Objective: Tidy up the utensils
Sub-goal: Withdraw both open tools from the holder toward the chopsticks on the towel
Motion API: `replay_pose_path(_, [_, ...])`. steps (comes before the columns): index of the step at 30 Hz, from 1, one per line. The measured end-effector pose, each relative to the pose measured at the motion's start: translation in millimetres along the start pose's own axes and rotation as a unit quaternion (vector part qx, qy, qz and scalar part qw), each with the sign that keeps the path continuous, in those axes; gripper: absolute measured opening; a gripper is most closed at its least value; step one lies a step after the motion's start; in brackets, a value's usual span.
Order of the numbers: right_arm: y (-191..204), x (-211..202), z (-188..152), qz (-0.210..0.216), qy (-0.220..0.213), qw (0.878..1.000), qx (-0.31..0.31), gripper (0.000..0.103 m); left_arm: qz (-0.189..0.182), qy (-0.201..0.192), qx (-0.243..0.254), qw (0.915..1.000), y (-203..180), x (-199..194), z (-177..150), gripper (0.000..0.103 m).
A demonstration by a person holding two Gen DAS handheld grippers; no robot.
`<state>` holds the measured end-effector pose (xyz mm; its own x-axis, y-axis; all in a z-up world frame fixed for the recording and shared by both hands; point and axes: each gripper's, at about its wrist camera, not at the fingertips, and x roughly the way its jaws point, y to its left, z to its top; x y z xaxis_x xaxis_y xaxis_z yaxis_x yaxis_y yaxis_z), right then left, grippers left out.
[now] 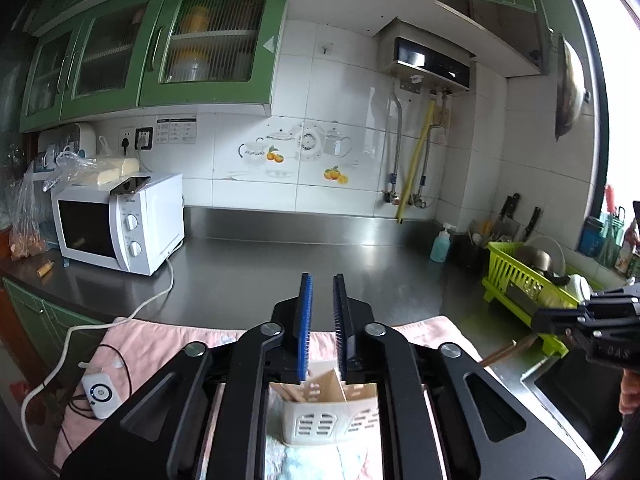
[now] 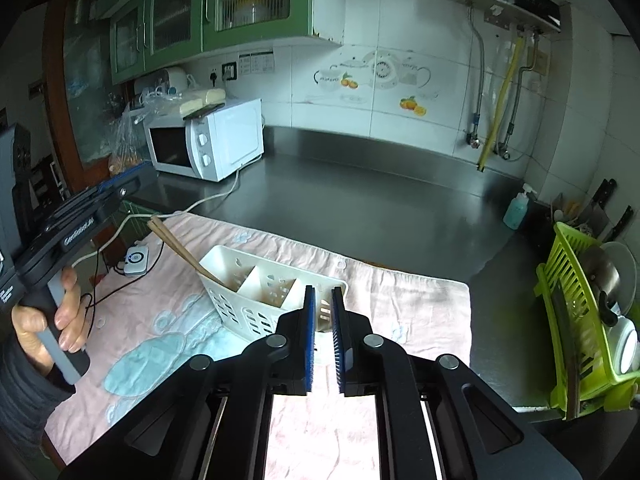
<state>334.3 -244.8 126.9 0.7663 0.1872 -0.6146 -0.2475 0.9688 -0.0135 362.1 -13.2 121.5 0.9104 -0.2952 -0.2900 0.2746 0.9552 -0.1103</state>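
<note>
A white three-compartment utensil caddy [image 2: 272, 296] lies tilted on a pink cloth [image 2: 400, 300]. A pair of wooden chopsticks [image 2: 176, 246] sticks out of its left compartment, slanting up to the left. My right gripper [image 2: 323, 292] hovers just above the caddy's near right corner, with only a narrow slit between its blue pads and nothing in it. My left gripper [image 1: 322, 278] is above the caddy [image 1: 320, 420] with a small gap and nothing between the pads. From the right wrist it appears at the left [image 2: 136, 186], held by a hand. The right gripper [image 1: 540, 318] shows at the right edge.
A white microwave [image 1: 120, 224] stands at the back left, its cable trailing to a small white device [image 1: 102, 394] on the cloth. A green dish rack [image 2: 580, 320] with dishes, a blue soap bottle [image 2: 518, 210] and knives are at the right. A sink [image 1: 568, 392] lies near right.
</note>
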Motion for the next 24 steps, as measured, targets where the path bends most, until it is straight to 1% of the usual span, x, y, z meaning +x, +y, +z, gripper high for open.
replay_pose_path(1, [0.5, -5.6, -1.5, 0.0, -0.006, 1.0, 0.002, 0.013, 0.002, 0.001, 0.002, 1.0, -1.7, -5.4, -1.2, 0.018])
replay_pose_path(2, [1.9, -12.6, -4.5, 0.002, -0.013, 1.0, 0.004, 0.015, 0.002, 0.002, 0.005, 1.0, -3.5, -11.2, -2.9, 0.022])
replay_pose_path(3, [3.0, -17.8, -7.1, 0.004, -0.017, 1.0, 0.005, 0.02, 0.002, 0.002, 0.009, 1.0, -5.5, -19.0, -5.3, 0.028])
replay_pose_path(4, [6.0, -25.4, -11.7, 0.005, -0.023, 1.0, 0.006, 0.022, 0.005, 0.003, 0.011, 0.9999, -7.1, -25.3, -6.7, 0.031])
replay_pose_path(5, [9.2, -32.2, -16.4, 0.003, -0.028, 1.0, 0.005, 0.022, 0.005, 0.004, 0.011, 0.9999, -8.4, -33.2, -8.8, 0.033])
replay_pose_path(8, [21.3, -51.7, -34.6, 0.003, -0.041, 0.999, -0.004, 0.024, 0.006, 0.007, 0.016, 0.9998, -12.3, -56.4, -14.1, 0.034])
replay_pose_path(10, [29.5, -63.8, -50.0, 0.007, -0.048, 0.999, -0.006, 0.028, 0.006, 0.012, 0.02, 0.9997, -14.7, -72.5, -19.9, 0.037])
replay_pose_path(12, [36.9, -73.3, -68.2, 0.017, -0.051, 0.999, -0.004, 0.028, 0.01, 0.02, 0.024, 0.9994, -16.9, -89.1, -28.9, 0.039])
replay_pose_path(16, [52.0, -82.2, -109.2, 0.039, -0.041, 0.998, 0.005, 0.028, 0.017, 0.037, 0.035, 0.9986, -20.5, -119.3, -51.0, 0.041])
replay_pose_path(20, [71.4, -82.5, -153.7, 0.063, -0.019, 0.998, 0.012, 0.028, 0.02, 0.058, 0.03, 0.9976, -19.1, -144.4, -77.3, 0.042])
replay_pose_path(23, [86.3, -79.7, -185.9, 0.065, -0.003, 0.998, 0.015, 0.028, 0.017, 0.076, 0.02, 0.9968, -15.9, -158.1, -100.1, 0.042])
replay_pose_path(24, [91.0, -78.7, -194.7, 0.065, 0.001, 0.998, 0.016, 0.028, 0.022, 0.079, 0.02, 0.9964, -14.9, -162.0, -107.5, 0.042])
